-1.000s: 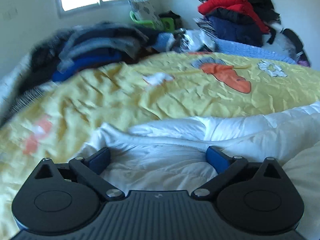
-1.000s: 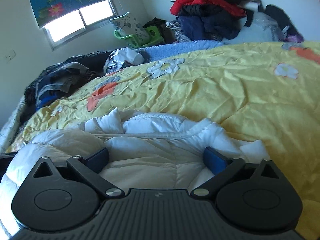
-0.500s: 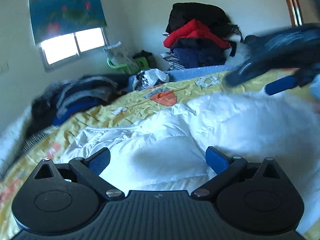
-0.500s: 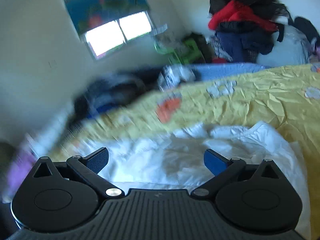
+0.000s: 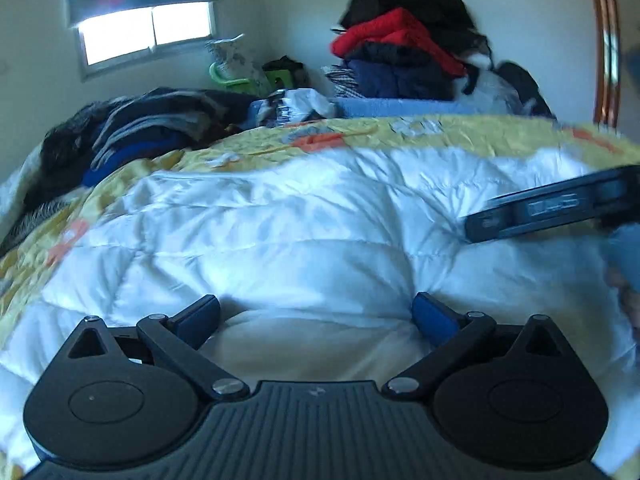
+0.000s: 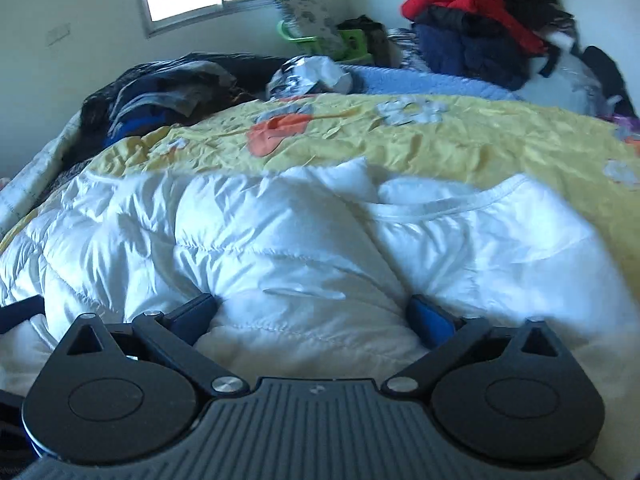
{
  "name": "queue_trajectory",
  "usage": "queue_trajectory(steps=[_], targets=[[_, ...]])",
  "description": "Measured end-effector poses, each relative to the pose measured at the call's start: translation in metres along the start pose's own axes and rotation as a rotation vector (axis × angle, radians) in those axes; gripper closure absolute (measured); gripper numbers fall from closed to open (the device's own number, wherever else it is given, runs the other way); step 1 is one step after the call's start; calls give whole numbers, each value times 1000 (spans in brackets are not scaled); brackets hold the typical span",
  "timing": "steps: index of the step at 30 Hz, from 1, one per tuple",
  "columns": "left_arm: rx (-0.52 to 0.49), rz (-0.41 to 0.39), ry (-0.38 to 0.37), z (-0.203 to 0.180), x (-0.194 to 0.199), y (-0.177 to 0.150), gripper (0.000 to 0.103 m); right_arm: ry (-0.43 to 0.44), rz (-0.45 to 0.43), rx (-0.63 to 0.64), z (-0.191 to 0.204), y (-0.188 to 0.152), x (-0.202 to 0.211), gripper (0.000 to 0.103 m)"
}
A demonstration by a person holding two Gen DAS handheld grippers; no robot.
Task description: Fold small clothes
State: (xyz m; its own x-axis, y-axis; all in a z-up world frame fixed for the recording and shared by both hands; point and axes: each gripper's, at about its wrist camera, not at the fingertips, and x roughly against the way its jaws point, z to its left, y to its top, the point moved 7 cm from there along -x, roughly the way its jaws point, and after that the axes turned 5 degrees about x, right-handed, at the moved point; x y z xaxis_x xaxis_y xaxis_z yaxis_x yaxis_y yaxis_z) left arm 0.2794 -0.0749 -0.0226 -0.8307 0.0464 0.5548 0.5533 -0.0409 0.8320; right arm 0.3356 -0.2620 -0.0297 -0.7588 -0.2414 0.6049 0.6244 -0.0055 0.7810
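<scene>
One white quilted jacket (image 5: pixel 280 240) lies spread across the near part of the bed, on top of a yellow bedspread (image 6: pixel 460 140) printed with orange and pale flowers; its ribbed neckline curves toward the right in the right wrist view. Both claws sit low against the puffy fabric with their jaws spread wide: the left gripper (image 5: pixel 316 312) has a bulge of the jacket swelling up between its blue fingertips (image 5: pixel 430 314), and the right gripper (image 6: pixel 312 314) is likewise parted, a mound of the white padding lying between its blue pads (image 6: pixel 428 320); neither is clamped on the cloth. In the left wrist view the right gripper appears as a dark blurred bar (image 5: pixel 560 208) over the jacket's right side. Beyond the bedspread, a heap of dark clothes (image 6: pixel 168 88) lies at the left, a blue blanket (image 6: pixel 432 82) runs along the far edge, and a pile with a red garment (image 5: pixel 396 40) rises in the corner under a bright window (image 5: pixel 148 32)
</scene>
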Motion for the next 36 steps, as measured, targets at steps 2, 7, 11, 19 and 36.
queue_trajectory(steps=[2, 7, 11, 19, 36], targets=[[105, -49, -45, 25, 33, 2, 0, 135, -106, -168, -9, -6, 60, 14], [497, -81, -92, 120, 96, -27, 0, 295, -172, -464, -45, -80, 168, 1], [927, 13, -16, 193, 93, -71, 0, 269, -128, -680, -69, -137, 190, 1], [1021, 96, -112, 180, 72, -70, 0, 229, -164, -769, -77, -136, 162, 0], [1041, 176, -226, 157, 21, -58, 84, 244, -202, -887, -89, -131, 121, 84]])
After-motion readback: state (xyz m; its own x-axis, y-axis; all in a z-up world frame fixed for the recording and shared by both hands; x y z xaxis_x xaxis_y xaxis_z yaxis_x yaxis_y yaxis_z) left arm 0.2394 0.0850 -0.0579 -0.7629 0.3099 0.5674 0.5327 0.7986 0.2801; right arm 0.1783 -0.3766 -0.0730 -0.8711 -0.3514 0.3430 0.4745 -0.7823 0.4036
